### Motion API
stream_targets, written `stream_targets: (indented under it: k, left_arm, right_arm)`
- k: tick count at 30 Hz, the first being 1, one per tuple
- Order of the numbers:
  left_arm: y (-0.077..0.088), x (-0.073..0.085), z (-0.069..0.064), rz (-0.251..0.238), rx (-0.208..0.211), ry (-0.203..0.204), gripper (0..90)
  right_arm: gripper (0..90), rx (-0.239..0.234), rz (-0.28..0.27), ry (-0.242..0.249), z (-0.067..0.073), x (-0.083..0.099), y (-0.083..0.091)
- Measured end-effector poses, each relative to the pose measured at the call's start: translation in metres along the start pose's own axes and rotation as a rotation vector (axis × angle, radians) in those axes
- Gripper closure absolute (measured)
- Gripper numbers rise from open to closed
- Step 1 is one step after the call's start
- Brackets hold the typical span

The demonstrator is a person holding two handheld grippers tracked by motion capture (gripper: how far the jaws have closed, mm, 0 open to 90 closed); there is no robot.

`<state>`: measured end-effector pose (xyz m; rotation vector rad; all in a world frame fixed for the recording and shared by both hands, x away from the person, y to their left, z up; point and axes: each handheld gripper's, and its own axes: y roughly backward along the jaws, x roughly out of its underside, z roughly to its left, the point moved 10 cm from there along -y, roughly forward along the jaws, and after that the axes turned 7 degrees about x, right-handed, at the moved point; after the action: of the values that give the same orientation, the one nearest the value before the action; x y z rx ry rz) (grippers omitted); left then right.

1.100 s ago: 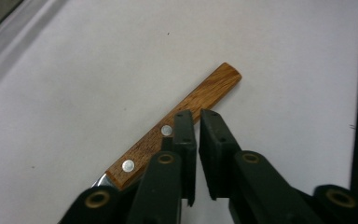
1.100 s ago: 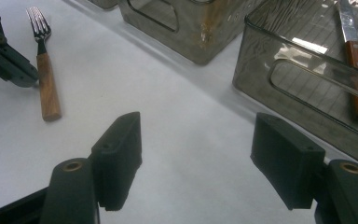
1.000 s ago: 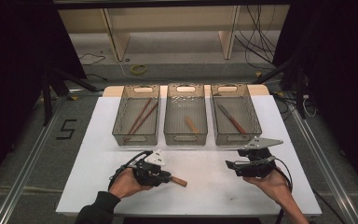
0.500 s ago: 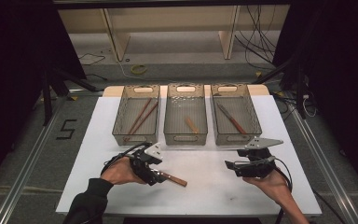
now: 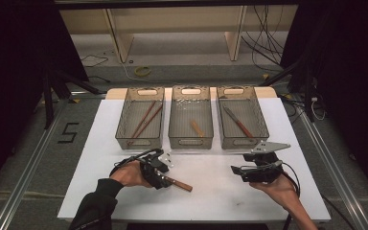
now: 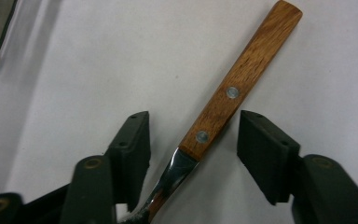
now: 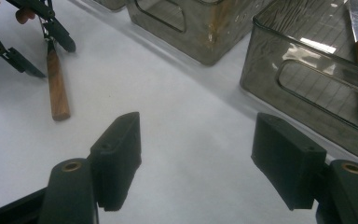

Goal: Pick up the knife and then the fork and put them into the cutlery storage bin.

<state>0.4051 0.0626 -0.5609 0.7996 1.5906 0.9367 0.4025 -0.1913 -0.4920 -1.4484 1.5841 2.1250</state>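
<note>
Knife [image 6: 240, 84] sits loose between my left gripper [image 6: 193, 140], whose jaws have just been closing; off-centre, they'll skid it. Right gripper [image 7: 196, 161] gapes empty.

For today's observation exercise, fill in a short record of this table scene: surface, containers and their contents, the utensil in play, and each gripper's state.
surface: white table
containers: three clear bins in a row, left bin, middle bin, right bin
left bin contents: chopsticks
middle bin contents: short wooden piece
right bin contents: wooden-handled knife
utensil in play: wooden-handled utensil lying on the table
left gripper: jaws just closing, straddling the utensil, pads not touching
right gripper: open, nothing between its jaws
</note>
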Motion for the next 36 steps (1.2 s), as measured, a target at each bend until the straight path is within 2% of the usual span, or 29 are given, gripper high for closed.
stream_targets:
  k: [15,20,24,36]
  left_arm:
    - [0.000,-0.001,-0.011,0.056,0.017,-0.096,68.3]
    - [0.000,-0.001,-0.013,0.053,0.034,-0.112,74.5]
    - [0.000,-0.001,-0.013,0.050,0.035,-0.116,76.2]
    - [0.005,-0.004,-0.017,0.046,0.044,-0.091,76.6]
  right_arm:
    - [33.7,0.003,-0.001,-0.005,-0.001,0.000,0.001]
    - [33.8,0.003,-0.003,-0.005,-0.001,0.000,0.002]
    - [34.0,0.002,-0.001,-0.006,-0.001,0.000,0.002]
    - [34.2,-0.005,-0.005,-0.001,0.001,-0.001,0.002]
